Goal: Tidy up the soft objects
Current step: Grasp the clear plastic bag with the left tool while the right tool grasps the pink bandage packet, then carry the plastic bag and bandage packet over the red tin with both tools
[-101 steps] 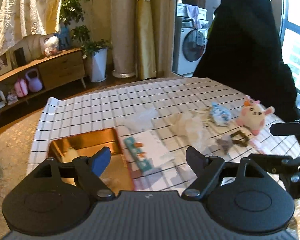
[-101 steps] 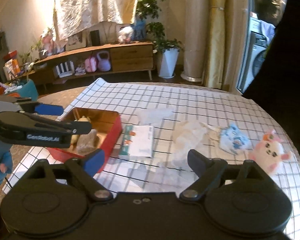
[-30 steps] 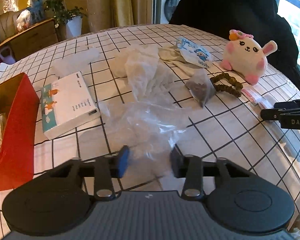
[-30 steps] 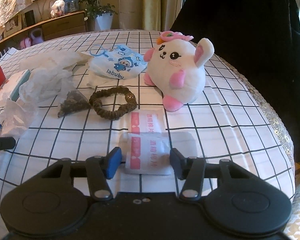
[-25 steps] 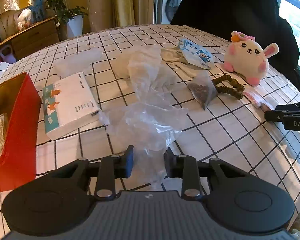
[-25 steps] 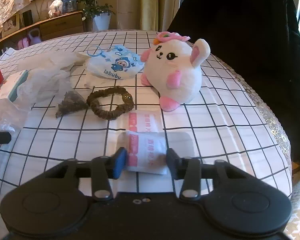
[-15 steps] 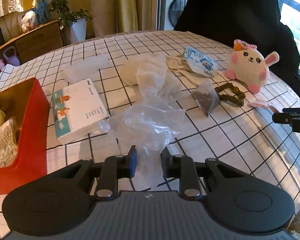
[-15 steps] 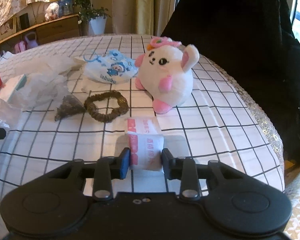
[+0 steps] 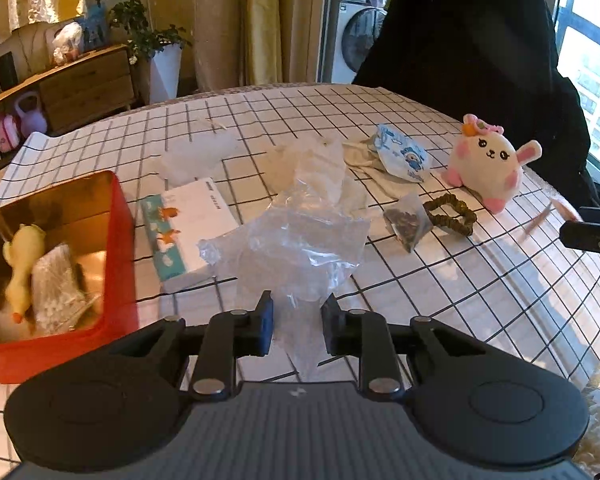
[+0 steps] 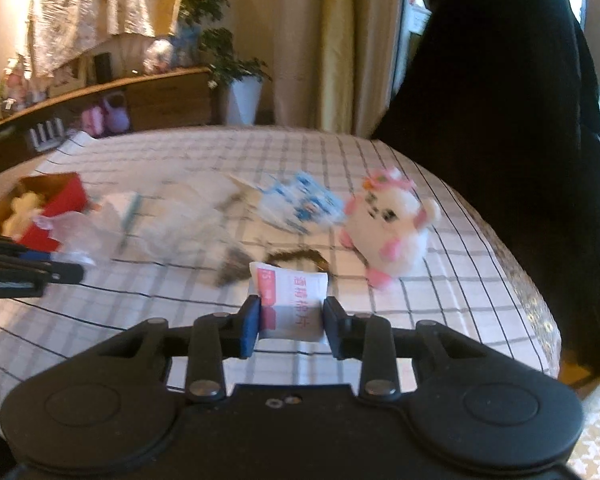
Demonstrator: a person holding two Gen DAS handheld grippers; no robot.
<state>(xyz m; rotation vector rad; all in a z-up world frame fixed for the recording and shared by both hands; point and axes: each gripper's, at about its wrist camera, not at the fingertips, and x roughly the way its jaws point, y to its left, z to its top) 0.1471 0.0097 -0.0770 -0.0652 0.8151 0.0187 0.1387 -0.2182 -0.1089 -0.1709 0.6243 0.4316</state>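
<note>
- Checked white tablecloth (image 9: 440, 292) covers the round table in front of you, with a wooden sideboard (image 9: 80, 80) and a potted plant (image 9: 156, 52) behind it.
- Your left gripper (image 9: 296, 328) is clamped on the near end of a crumpled clear plastic bag (image 9: 300, 240); the rest of the bag spreads over the cloth ahead of the fingers.
- Your right gripper (image 10: 290, 326) pinches a white sachet with red print (image 10: 290, 300), held above the cloth; that view is blurred.
- Just left of the bag lies a white tissue pack (image 9: 188, 224), and beside that stands a red tin (image 9: 118, 264) holding a yellow duck toy (image 9: 22, 260) and a small packet.
- To the right of the bag lie a small dark pouch (image 9: 406, 226) and a brown scrunchie (image 9: 450, 214), touching each other.
- Beyond them sit a pink-and-white plush bunny (image 9: 488, 164) and a blue printed pouch (image 9: 400, 154).
</note>
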